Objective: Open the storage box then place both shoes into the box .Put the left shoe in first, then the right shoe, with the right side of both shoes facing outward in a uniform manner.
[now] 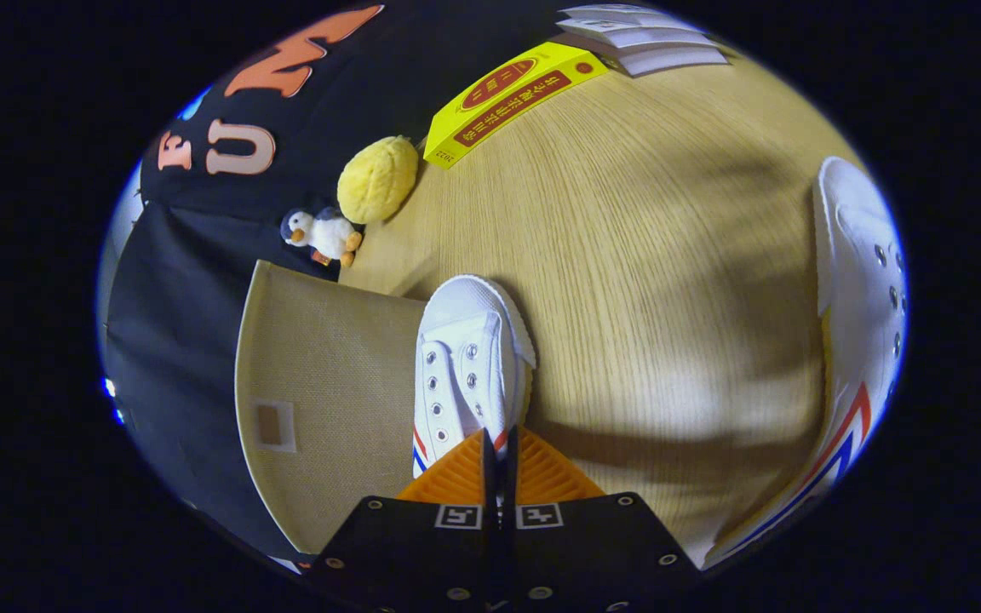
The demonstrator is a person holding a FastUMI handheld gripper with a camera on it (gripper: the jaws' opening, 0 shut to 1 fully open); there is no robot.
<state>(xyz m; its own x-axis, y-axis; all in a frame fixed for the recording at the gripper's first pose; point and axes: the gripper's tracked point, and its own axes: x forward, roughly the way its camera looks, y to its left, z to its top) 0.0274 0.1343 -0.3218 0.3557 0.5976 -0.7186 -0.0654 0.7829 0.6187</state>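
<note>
My gripper (499, 443) is shut on a white canvas shoe (469, 362), its fingers pinched together on a thin part of the shoe's rear opening. The shoe runs straight ahead of the fingers, toe cap away from me, with lace eyelets and a red and blue stripe showing. Right beside it lies the beige fabric storage box (329, 383), of which I see one flat woven panel with a small patch. I cannot tell whether that panel is the lid or a wall. The second white shoe (861, 340), with the same stripes, lies on the wooden table (627, 281) well off to the other side.
Beyond the held shoe are a yellow plush ball (378, 179) and a small penguin toy (324, 234) at the table's edge by the black cloth wall. A yellow flat box (507, 98) and a stack of white booklets (639, 38) lie farther off.
</note>
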